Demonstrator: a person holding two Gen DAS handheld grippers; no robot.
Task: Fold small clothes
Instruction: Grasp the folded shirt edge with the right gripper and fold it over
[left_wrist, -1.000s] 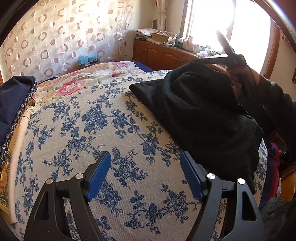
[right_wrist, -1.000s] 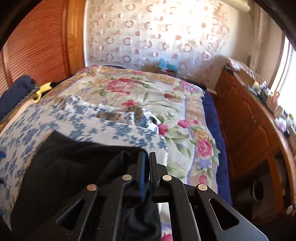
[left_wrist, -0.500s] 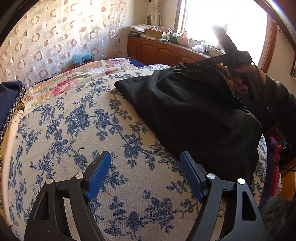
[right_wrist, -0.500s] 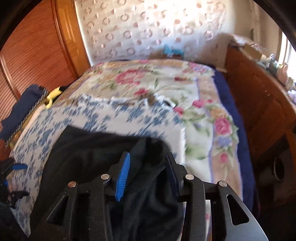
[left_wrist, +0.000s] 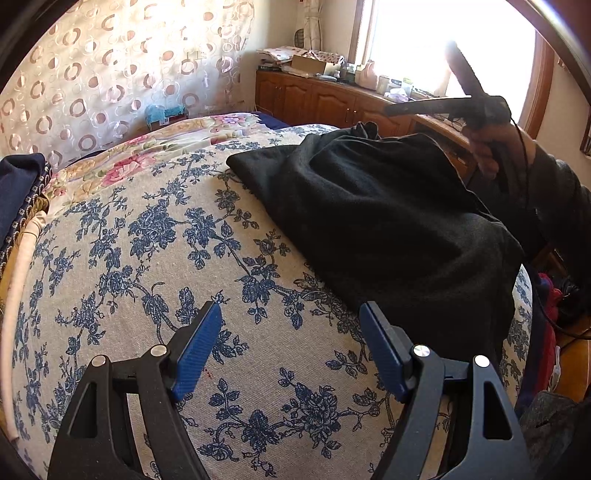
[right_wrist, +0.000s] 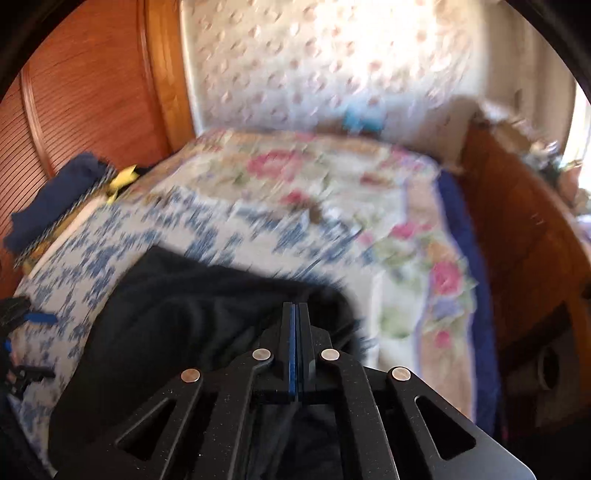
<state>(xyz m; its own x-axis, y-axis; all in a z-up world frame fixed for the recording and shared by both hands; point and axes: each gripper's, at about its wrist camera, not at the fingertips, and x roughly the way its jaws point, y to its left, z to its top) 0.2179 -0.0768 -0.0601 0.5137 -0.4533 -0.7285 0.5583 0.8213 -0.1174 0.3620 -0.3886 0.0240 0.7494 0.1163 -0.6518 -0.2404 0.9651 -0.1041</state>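
A black garment (left_wrist: 388, 218) lies bunched on the blue-flowered bedspread (left_wrist: 147, 258), at the right side of the left wrist view. My left gripper (left_wrist: 291, 347) is open and empty, low over the spread just short of the garment's near edge. My right gripper (right_wrist: 295, 314) has its jaws pressed together with nothing visible between them, above the garment (right_wrist: 184, 317). In the left wrist view the right gripper (left_wrist: 391, 110) is held above the garment's far end, apart from the cloth. The right wrist view is blurred by motion.
A pink-flowered quilt (left_wrist: 155, 147) covers the far part of the bed. Folded dark blue fabric (left_wrist: 18, 184) lies at the left edge. A wooden cabinet (left_wrist: 332, 99) with clutter stands under the window. Wooden wardrobe doors (right_wrist: 81, 92) stand left in the right wrist view.
My right gripper opened and let go of the black garment, then rose and shut again empty. The garment's lifted far end has dropped. My left gripper stayed open and drifted slightly.
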